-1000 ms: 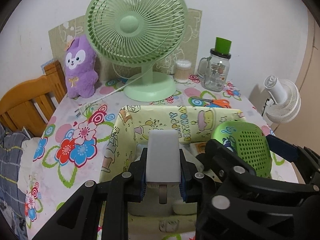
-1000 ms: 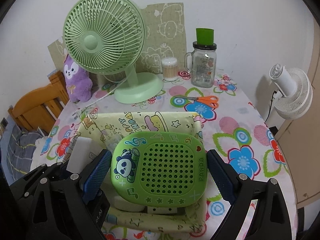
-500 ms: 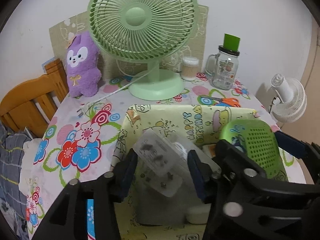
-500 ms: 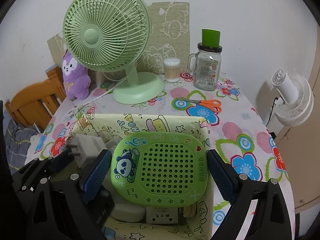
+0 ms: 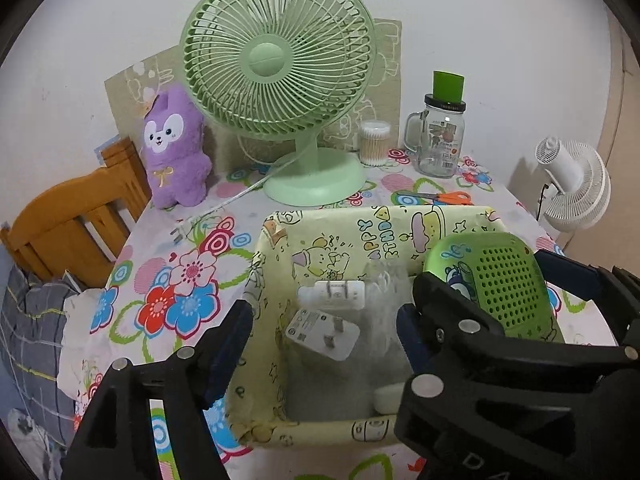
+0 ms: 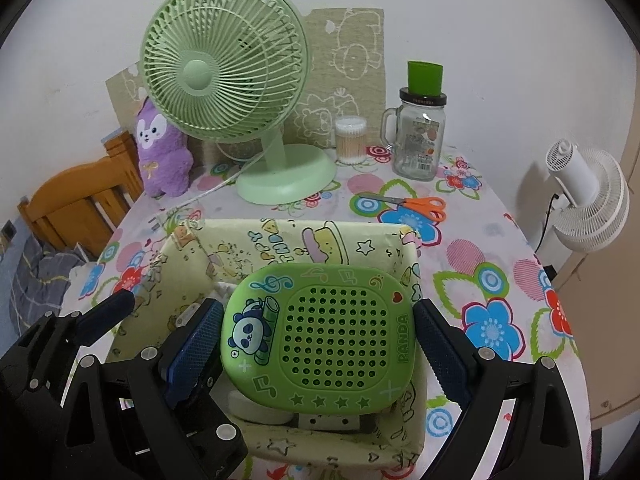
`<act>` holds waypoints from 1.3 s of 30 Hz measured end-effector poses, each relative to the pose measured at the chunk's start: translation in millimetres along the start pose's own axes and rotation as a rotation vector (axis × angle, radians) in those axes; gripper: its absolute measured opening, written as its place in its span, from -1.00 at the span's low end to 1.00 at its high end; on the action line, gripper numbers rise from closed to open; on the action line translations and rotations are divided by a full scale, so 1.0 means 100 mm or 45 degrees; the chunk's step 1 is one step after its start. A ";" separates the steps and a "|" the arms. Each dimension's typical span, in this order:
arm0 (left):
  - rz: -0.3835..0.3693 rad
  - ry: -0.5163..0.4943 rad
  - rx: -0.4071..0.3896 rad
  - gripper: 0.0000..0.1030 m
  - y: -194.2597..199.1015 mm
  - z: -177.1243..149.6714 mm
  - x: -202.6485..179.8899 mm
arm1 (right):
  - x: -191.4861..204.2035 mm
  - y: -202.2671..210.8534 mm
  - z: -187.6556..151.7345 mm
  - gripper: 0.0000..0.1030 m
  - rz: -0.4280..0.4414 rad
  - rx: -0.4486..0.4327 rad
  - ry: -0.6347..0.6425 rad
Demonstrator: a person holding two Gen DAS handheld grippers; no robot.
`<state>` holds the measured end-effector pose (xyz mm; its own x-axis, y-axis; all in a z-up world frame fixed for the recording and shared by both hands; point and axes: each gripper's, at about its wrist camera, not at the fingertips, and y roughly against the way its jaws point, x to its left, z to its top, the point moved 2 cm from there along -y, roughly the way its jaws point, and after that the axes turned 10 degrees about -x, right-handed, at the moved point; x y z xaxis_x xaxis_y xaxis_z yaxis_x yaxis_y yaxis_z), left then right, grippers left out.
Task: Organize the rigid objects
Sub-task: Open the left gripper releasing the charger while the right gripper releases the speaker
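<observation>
Your left gripper [image 5: 324,344] is opening its jaws with nothing pressed between them — the white plug adapter [image 5: 322,333] lies loose below them on the floor of the yellow cartoon-print box [image 5: 336,232], prongs up, label side showing. Just above it in the frame a small white bottle [image 5: 332,294] lies on its side, and a pale rounded piece [image 5: 390,394] sits at the box's near wall.

Your right gripper [image 6: 316,340] holds the green panda case [image 6: 320,336] — a rounded, perforated shell with a panda sticker and "PANDA" down its side — its blue pads against both edges, hovering over the right half of the box. In the left view that gripper's black frame covers the box's lower right corner.

Beyond the box, upper centre, stands the green desk fan [image 5: 280,64], its cord trailing left across the floral tablecloth [image 5: 180,280]. A purple plush [image 5: 176,152] sits left of it; a cotton swab tub [image 5: 374,142], a glass mug jar [image 5: 440,140] and orange scissors [image 6: 416,204] lie to the right.
</observation>
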<state>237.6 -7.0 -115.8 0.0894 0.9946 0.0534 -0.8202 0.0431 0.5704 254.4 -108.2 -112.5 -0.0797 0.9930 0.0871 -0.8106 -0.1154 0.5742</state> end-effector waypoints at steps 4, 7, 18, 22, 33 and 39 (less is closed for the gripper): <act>0.012 -0.013 -0.009 0.63 0.08 -0.03 0.03 | 0.04 0.06 -0.01 0.85 0.016 -0.011 0.019; 0.019 -0.034 -0.010 0.70 0.11 -0.06 0.03 | 0.07 0.06 -0.03 0.85 0.035 0.000 0.037; 0.064 -0.082 0.029 0.72 0.01 -0.16 0.02 | 0.17 -0.08 -0.10 0.85 0.044 0.024 0.143; 0.047 -0.048 0.037 0.74 -0.02 -0.16 0.05 | 0.17 -0.15 -0.10 0.86 0.043 0.029 0.146; 0.015 0.003 0.050 0.85 -0.04 -0.19 0.10 | 0.18 -0.34 -0.13 0.88 0.073 0.080 0.099; 0.007 -0.006 0.040 0.85 -0.01 -0.18 0.07 | 0.17 -0.28 -0.14 0.89 0.054 0.074 0.082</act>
<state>228.7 1.6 -130.8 0.0877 0.9943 0.0609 -0.8026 0.0343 0.5955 268.0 -87.7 -138.8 -0.1518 0.9866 0.0605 -0.7707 -0.1565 0.6177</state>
